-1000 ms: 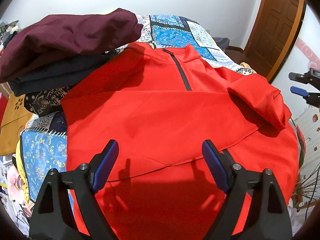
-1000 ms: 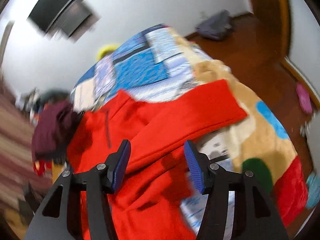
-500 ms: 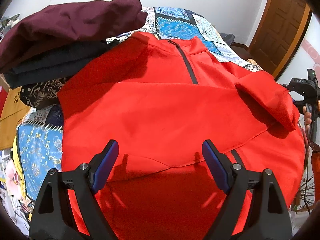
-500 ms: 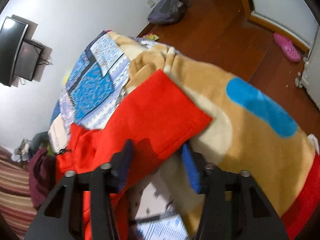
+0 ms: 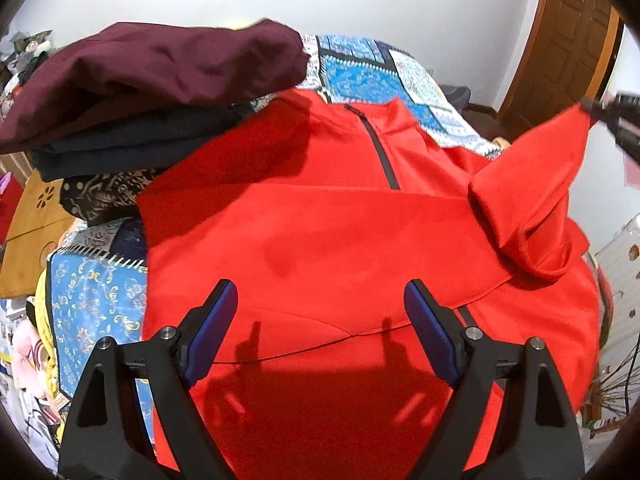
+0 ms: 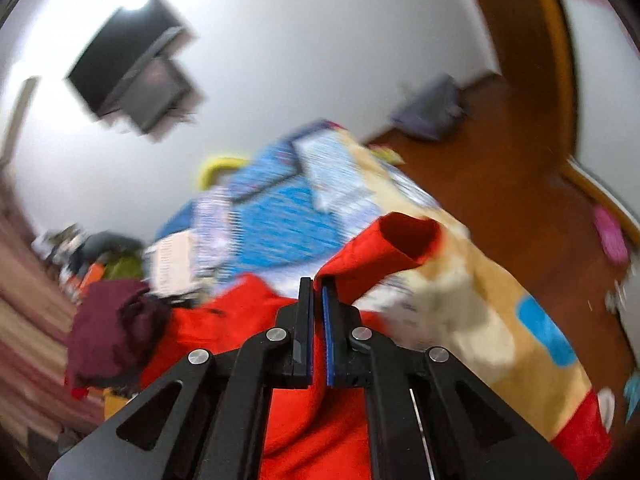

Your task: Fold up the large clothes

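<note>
My right tool (image 6: 316, 286) just clamped the red zip-neck fleece pullover's (image 5: 320, 240) sleeve cuff (image 6: 404, 240) and lifted it for folding; left tool (image 5: 320, 312) stays open, empty.

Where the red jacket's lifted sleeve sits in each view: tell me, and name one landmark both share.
Left wrist view: the sleeve rises at the right edge, its tip pinched by the right gripper.
Right wrist view: the sleeve is at centre, just above the shut fingers, cuff opening facing up.
Shared landmark: the maroon folded garment, left in both.
</note>
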`<act>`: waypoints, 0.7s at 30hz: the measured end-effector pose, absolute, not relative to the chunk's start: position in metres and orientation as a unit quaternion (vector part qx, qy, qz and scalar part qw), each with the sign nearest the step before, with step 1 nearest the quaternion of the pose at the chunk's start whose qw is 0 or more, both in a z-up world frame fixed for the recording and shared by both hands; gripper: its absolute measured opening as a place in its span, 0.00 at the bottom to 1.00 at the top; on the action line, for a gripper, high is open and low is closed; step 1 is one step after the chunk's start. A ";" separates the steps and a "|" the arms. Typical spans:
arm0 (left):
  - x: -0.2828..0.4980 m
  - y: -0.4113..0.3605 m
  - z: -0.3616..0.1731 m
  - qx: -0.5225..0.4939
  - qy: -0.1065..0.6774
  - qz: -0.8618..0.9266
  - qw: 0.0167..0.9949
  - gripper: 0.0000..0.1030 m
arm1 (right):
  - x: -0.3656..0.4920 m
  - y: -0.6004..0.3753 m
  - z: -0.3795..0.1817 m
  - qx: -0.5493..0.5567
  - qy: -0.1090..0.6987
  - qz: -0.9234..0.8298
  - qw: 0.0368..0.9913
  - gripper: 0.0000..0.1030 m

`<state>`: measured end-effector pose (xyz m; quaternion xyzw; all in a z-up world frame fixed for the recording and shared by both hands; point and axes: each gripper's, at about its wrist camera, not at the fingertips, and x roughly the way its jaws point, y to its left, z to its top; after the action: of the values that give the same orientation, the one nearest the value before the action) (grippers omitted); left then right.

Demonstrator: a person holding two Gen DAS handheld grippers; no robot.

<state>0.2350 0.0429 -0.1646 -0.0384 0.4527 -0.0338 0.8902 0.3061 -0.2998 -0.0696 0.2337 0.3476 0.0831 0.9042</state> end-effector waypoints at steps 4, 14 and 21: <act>0.222 0.057 -0.151 -0.051 0.435 -0.026 0.899 0.82 | 0.294 -0.250 -0.028 0.196 0.323 0.149 0.914 0.03; 0.181 0.120 -0.126 -0.094 0.393 0.021 0.914 0.83 | 0.268 -0.076 -0.040 0.082 0.381 0.314 0.865 0.03; 0.149 0.176 -0.142 -0.137 0.405 0.073 0.901 0.83 | 0.251 0.013 -0.141 0.009 0.507 0.367 0.780 0.03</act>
<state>0.1492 0.1763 -0.1418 -0.1368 0.4055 0.0728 0.9009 0.2514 0.0131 -0.1407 0.0089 0.5068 0.3666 0.7801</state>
